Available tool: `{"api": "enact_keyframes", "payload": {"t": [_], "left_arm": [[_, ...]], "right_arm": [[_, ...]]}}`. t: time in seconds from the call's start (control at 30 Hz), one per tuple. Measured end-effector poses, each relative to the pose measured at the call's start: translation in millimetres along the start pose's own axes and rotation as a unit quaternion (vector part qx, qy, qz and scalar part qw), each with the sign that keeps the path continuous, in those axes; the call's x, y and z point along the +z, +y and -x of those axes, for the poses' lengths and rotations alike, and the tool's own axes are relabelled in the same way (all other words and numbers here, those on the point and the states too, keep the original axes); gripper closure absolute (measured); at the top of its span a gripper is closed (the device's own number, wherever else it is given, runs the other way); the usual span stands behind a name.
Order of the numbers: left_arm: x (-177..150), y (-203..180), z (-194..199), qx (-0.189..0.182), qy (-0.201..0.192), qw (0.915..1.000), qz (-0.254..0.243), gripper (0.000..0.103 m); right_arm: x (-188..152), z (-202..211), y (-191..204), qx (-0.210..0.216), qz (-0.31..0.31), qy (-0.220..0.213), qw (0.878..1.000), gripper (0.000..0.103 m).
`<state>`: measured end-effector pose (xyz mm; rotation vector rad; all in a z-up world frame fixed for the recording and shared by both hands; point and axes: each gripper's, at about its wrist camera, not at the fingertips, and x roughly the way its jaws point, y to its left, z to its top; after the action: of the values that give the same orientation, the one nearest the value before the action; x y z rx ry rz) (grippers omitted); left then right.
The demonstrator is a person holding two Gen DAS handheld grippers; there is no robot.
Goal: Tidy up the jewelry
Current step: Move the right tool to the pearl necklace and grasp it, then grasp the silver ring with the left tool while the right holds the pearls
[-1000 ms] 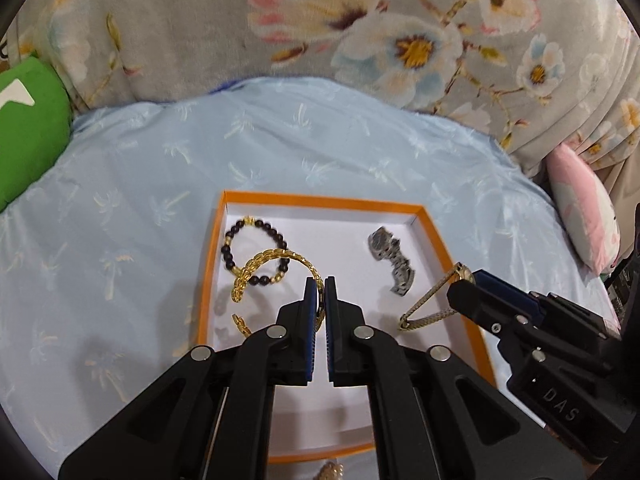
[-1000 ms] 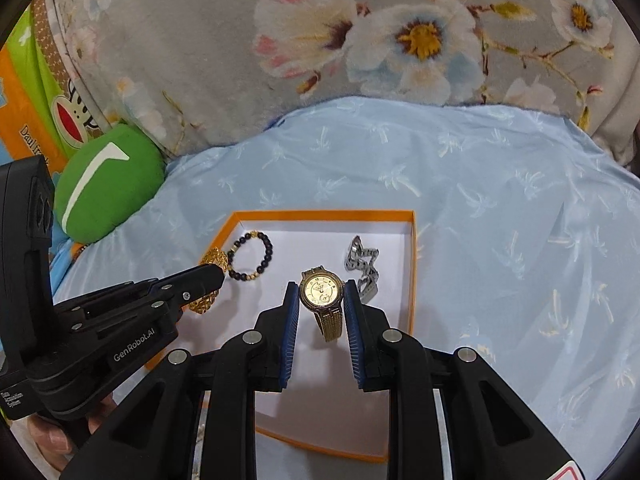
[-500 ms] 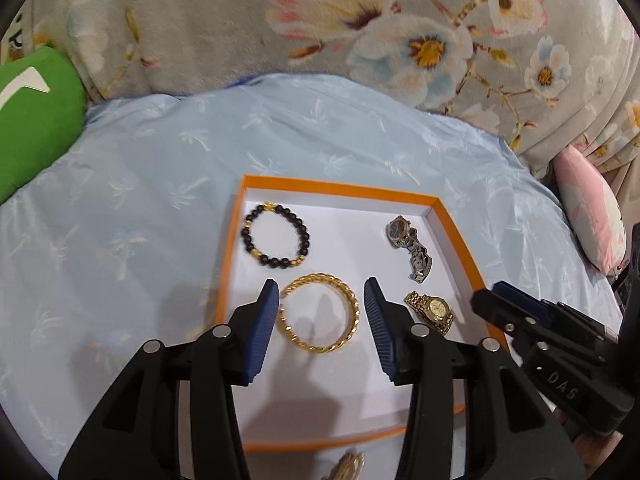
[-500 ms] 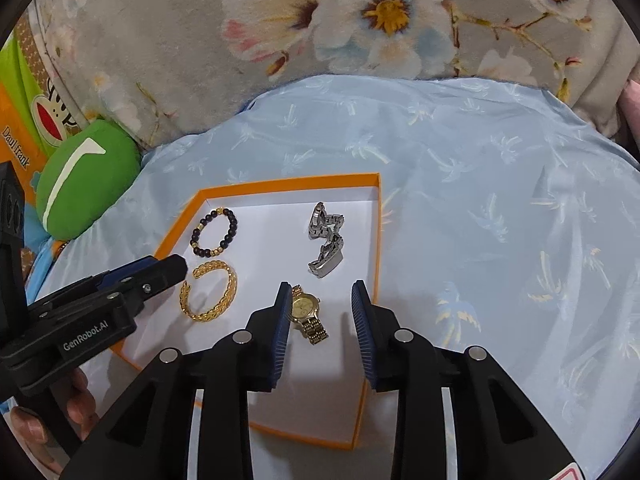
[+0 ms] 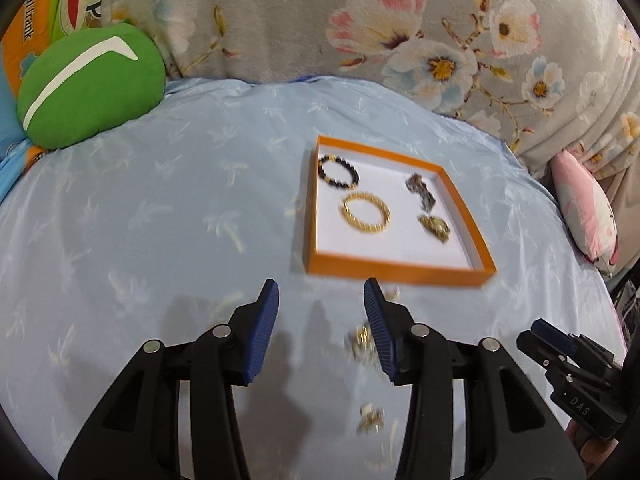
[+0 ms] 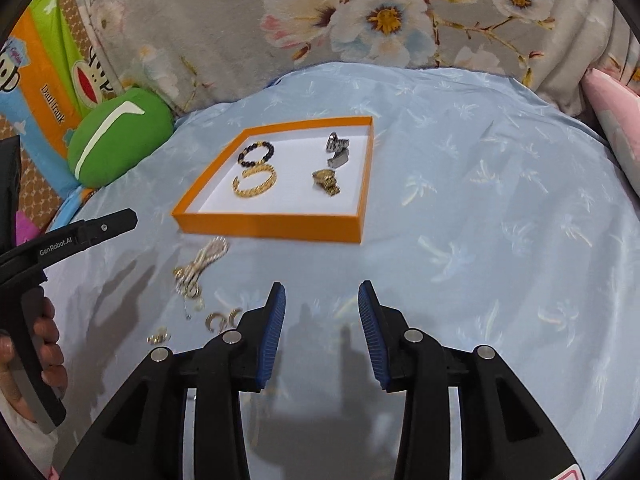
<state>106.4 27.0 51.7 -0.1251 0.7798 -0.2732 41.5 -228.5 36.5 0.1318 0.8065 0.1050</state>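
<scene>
Left gripper (image 5: 320, 300) parked low in the frame with jaws apart, nothing between the blue pads, just bare blue bedsheet (image 5: 160, 220) underneath. Right gripper (image 6: 321, 304) same deal: jaws opening wider at this moment, empty, hovering over plain sheet at bottom centre of its own view.

Orange tray (image 6: 268, 226) sitting upper-middle in both views, well clear of both tools. Four pieces laid out inside it, spaced apart so nothing tangles: black bead bracelet (image 6: 256, 153) at the far left corner, gold bangle (image 6: 255, 181) just in front of it and touching or nearly so, silver watch band (image 6: 338, 150) toward the far right, gold watch (image 6: 326, 181) nearer on the right side. Looks like a two-by-two grid on purpose.

Still loose on the sheet, outside the tray: pale chain necklace (image 6: 200, 268) bunched just below the tray's near left corner, plus small gold earrings (image 6: 220, 320) and another tiny gold bit (image 6: 159, 337) lower left in the right view. Pretty blurry in the left view, so can't say exactly what each one is.

Best guess: both tools empty and backed off the tray so as to go for the leftovers. Green cushion (image 5: 90, 88) and floral blanket (image 5: 400, 40) up top, not involved. Fingers of a hand (image 6: 48, 336) on the left tool's handle at far left.
</scene>
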Motion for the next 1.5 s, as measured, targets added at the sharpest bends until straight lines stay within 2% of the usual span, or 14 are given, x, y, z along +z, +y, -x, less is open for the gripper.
{"api": "enact_keyframes", "payload": {"t": [0.33, 0.67, 0.83, 0.97, 1.3, 1.4, 1.5], "left_arm": [[-57, -20, 24, -0.014, 0.028, 0.9994, -0.011, 0.060], [-83, -22, 29, -0.010, 0.042, 0.9989, -0.016, 0.060], [-86, -15, 29, 0.006, 0.041, 0.9990, -0.017, 0.060], [-82, -5, 27, 0.013, 0.039, 0.9992, -0.006, 0.060], [-73, 25, 30, 0.030, 0.027, 0.9990, 0.017, 0.060], [-70, 35, 30, 0.033, 0.027, 0.9988, 0.026, 0.060], [-69, 43, 30, 0.034, 0.027, 0.9985, 0.034, 0.060]], "right_arm": [[-41, 15, 35, 0.037, 0.025, 0.026, 0.999, 0.065], [-55, 21, 56, 0.053, 0.041, 0.036, 0.997, 0.066], [-41, 16, 56, 0.059, 0.033, 0.037, 0.997, 0.066], [-17, 1, 61, 0.073, 0.022, 0.035, 0.996, 0.066], [36, -66, 86, 0.098, -0.005, 0.062, 0.993, 0.067], [41, -86, 89, 0.103, -0.017, 0.079, 0.991, 0.069], [41, -101, 94, 0.105, -0.018, 0.092, 0.990, 0.082]]}}
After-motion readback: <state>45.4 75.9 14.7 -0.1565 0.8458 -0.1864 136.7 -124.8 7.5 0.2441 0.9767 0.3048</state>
